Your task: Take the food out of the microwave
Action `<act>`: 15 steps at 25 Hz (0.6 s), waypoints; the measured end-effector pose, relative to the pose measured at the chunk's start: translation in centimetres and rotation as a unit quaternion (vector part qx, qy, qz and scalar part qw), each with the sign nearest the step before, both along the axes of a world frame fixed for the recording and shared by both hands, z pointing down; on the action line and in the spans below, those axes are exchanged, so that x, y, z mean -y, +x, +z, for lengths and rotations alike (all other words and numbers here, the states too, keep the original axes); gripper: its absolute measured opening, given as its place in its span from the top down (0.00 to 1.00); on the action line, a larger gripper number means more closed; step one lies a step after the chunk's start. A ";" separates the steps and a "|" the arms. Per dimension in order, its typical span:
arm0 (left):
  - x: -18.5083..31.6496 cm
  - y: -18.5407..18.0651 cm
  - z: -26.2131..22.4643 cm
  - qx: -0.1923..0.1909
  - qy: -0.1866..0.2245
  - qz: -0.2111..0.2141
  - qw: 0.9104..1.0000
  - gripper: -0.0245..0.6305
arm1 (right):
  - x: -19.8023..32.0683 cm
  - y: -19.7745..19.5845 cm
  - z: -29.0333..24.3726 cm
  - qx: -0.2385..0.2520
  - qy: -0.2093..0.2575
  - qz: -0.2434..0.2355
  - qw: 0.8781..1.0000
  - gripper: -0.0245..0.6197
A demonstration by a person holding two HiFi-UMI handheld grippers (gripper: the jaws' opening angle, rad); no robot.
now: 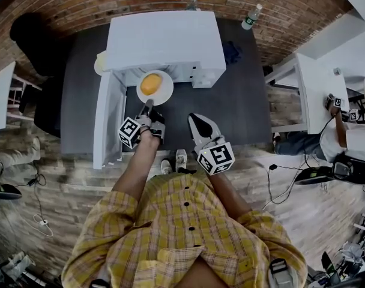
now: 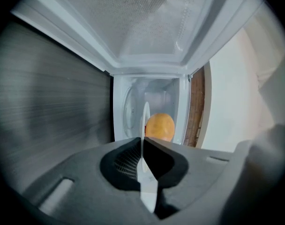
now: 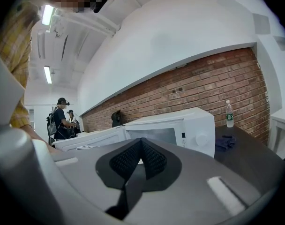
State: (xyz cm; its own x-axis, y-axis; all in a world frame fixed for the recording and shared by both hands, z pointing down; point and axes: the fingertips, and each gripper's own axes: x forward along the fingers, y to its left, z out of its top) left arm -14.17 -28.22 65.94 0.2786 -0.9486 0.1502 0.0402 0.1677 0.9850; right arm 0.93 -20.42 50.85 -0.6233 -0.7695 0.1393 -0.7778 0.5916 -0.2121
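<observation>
White plate (image 1: 155, 87) with an orange, rounded food item (image 1: 150, 83) on it is clamped by its near rim in the left claw (image 1: 147, 105). In the left gripper view the plate (image 2: 145, 121) shows edge-on, running straight out from between the two jaws, which press on it from either side. The food (image 2: 159, 127) sits just beyond the left claw (image 2: 143, 146) tips, on one face of the plate.

Directly ahead of the left claw, past the food, is the open cavity of the white microwave (image 1: 164, 41). The plate is in front of that opening, above the dark table (image 1: 236, 101). The open door (image 1: 107, 119) stands just to the left of the left claw.

The right claw (image 1: 194, 120) is to the right of the left claw, apart from it, with its jaws together on nothing (image 3: 141, 159). Ahead of it and slightly right stands the microwave (image 3: 180, 130); further right are a dark cloth (image 3: 224, 142) and a bottle (image 3: 229, 114) against the brick wall (image 3: 203, 83).
</observation>
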 end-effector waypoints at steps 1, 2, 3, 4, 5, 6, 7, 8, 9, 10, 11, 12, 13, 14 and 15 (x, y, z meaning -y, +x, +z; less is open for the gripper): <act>-0.3 0.0 -0.2 -0.001 0.001 0.001 1.000 0.94 | -0.1 -0.1 0.0 0.000 0.000 -0.001 1.000 0.96; -0.7 0.1 -0.4 0.000 0.003 0.002 1.000 0.95 | -0.2 -0.2 0.0 0.000 0.001 -0.002 1.000 0.96; -1.0 0.2 -0.6 0.000 0.005 0.004 1.000 0.94 | -0.3 -0.2 0.0 0.000 0.002 -0.003 1.000 0.96; -1.3 0.3 -0.8 0.002 0.006 0.005 1.000 0.94 | -0.5 -0.2 0.0 0.000 0.002 -0.004 1.000 0.96; -1.6 0.3 -0.9 0.002 0.007 0.004 1.000 0.94 | -0.6 -0.2 -0.1 0.000 0.002 -0.004 1.000 0.96; -1.9 0.4 -1.2 0.002 0.009 0.004 1.000 0.94 | -0.8 -0.2 -0.1 0.000 0.003 -0.005 1.000 0.96; -2.2 0.4 -1.5 0.001 0.012 0.002 1.000 0.94 | -0.9 -0.2 -0.1 0.001 0.003 -0.006 1.000 0.96; -2.5 0.4 -1.8 0.001 0.015 0.002 1.000 0.94 | -1.0 -0.3 -0.1 0.001 0.004 -0.007 1.000 0.96; -2.7 0.5 -2.2 0.000 0.019 0.002 1.000 0.94 | -1.1 -0.3 -0.1 0.001 0.005 -0.008 1.000 0.96; -2.9 0.6 -2.7 -0.001 0.022 0.002 1.000 0.94 | -1.2 -0.3 -0.2 0.000 0.006 -0.009 1.000 0.96; -3.2 0.7 -3.1 -0.003 0.024 0.000 1.000 0.94 | -1.3 -0.3 -0.2 0.000 0.006 -0.010 1.000 0.96; -3.4 0.8 -3.5 -0.005 0.027 -0.001 1.000 0.94 | -1.4 -0.3 -0.3 0.000 0.007 -0.012 1.000 0.96; -3.6 0.9 -3.9 -0.007 0.029 -0.003 1.000 0.94 | -1.4 -0.3 -0.3 0.000 0.008 -0.013 1.000 0.96; -3.9 0.9 -4.3 -0.009 0.032 -0.004 0.999 0.94 | -1.5 -0.3 -0.3 0.000 0.008 -0.013 1.000 0.96; -4.2 1.0 -4.7 -0.009 0.035 -0.004 0.999 0.94 | -1.6 -0.4 -0.4 0.001 0.008 -0.014 1.000 0.96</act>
